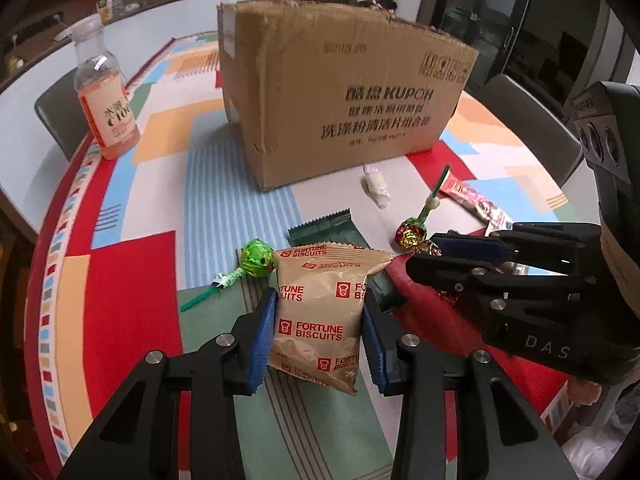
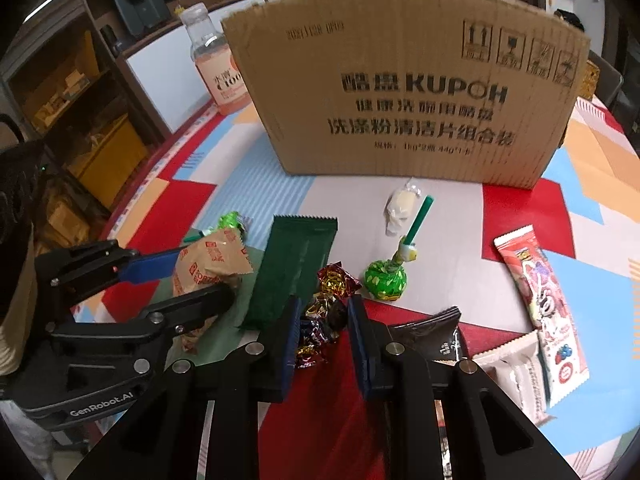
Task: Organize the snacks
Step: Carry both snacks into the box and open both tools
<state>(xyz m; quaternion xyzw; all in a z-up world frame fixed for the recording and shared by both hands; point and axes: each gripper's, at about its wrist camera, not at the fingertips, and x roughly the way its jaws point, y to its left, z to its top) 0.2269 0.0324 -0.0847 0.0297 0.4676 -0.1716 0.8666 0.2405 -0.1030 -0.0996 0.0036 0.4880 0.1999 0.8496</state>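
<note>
My left gripper (image 1: 320, 304) is shut on a tan Fortune Biscuits packet (image 1: 320, 312), its blue pads pressing both sides; it also shows in the right wrist view (image 2: 212, 264). My right gripper (image 2: 322, 312) has its jaws around several foil-wrapped candies (image 2: 324, 320) on the table; a gap shows between pads and candies. A dark green bar wrapper (image 2: 292, 272) lies between the two grippers. A green lollipop (image 2: 386, 280) lies ahead of the right gripper, another green lollipop (image 1: 256, 260) left of the biscuit packet. The cardboard box (image 1: 340, 92) stands behind.
A pink drink bottle (image 1: 106, 96) stands at the far left. A white wrapped candy (image 2: 400, 210) lies before the box. A red snack bar (image 2: 540, 300), a white packet (image 2: 516, 372) and a black packet (image 2: 432, 332) lie to the right. The table edge curves near.
</note>
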